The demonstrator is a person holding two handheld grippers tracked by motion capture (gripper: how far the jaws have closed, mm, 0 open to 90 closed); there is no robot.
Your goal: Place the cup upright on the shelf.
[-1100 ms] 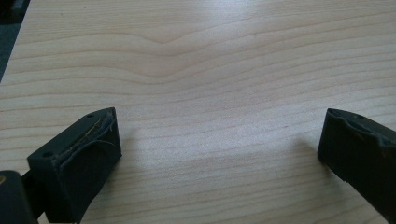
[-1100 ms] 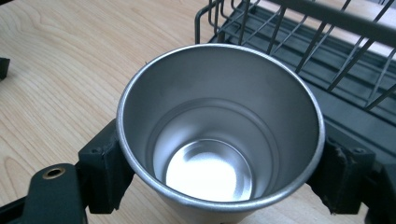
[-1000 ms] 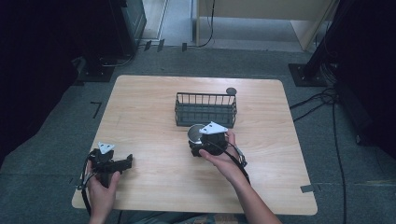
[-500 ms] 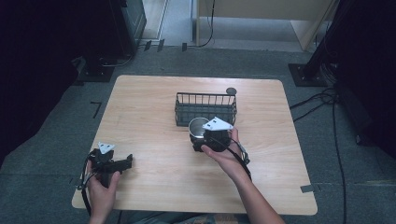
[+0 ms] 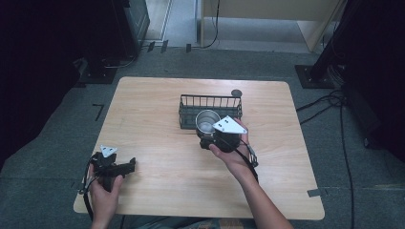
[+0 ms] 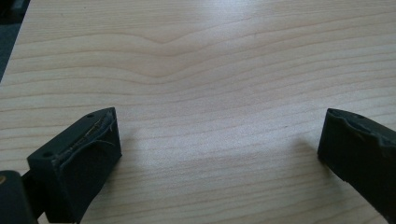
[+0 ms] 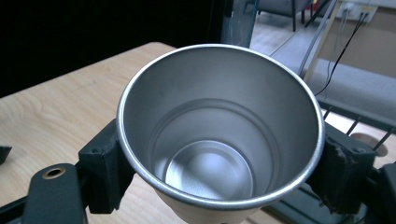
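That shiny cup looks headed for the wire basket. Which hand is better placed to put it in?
The right. Its tool already grips the metal cup at the wire basket. The left tool sits open near the table's front-left corner, far from both.

Setting: lab or test room | evidence: lone wooden table [image 5: 143,109] on grey carpet [image 5: 57,157]; floor cables [image 5: 329,102]; black equipment stands [image 5: 315,71]; tape marks [image 5: 98,110]

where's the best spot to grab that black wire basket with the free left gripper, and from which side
Probably the wire basket's top rim wire on its left short end, coming from above. The basket is open-topped with thin vertical bars, so the open left gripper can straddle the rim there, away from the right gripper holding the metal cup at the front wall.
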